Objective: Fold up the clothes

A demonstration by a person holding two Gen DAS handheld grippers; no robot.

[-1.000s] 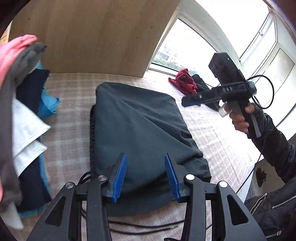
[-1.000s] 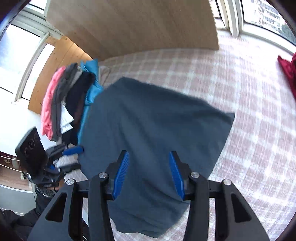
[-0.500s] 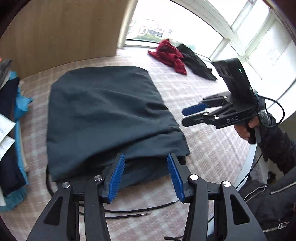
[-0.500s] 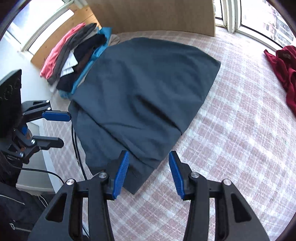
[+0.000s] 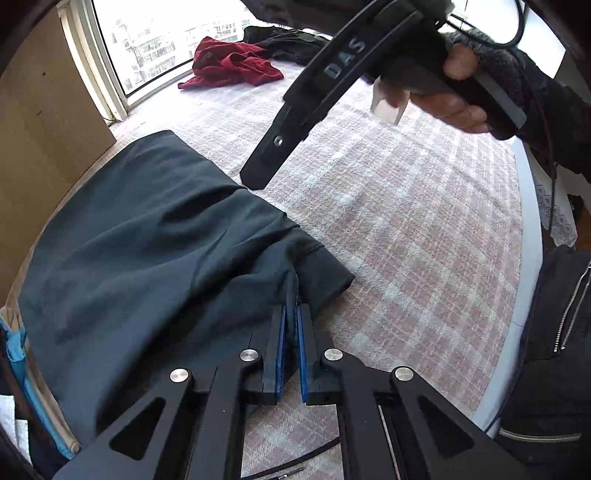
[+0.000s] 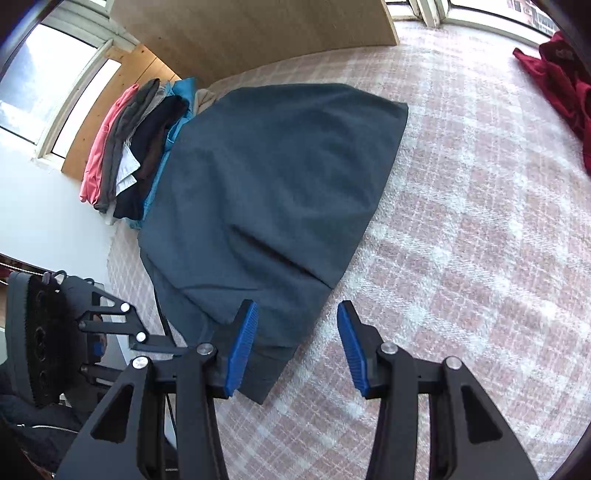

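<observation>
- Left hand-held gripper (image 5: pixel 290 314): blue pads pressed together, pinching a fold at the near corner of the dark garment (image 5: pixel 147 258); its jaws have just been closing on that cloth.
- Right hand-held gripper (image 6: pixel 297 347): jaws spread, nothing between the pads; its left finger stands over the garment's near edge, the right one over bare bed; whether a pad touches the cloth I cannot tell.
- The garment lies spread on the plaid bed cover (image 6: pixel 461 240), roughly folded, with creases running toward the pinched corner.
- A person's hand (image 5: pixel 447 107) grips the right gripper's handle, seen from the left wrist above the bed.
- Stacked clothes (image 6: pixel 129 147) lie just beside the garment's far side, by a wooden board (image 6: pixel 258 29).
- A red garment (image 5: pixel 229 66) lies well apart, near the window.
</observation>
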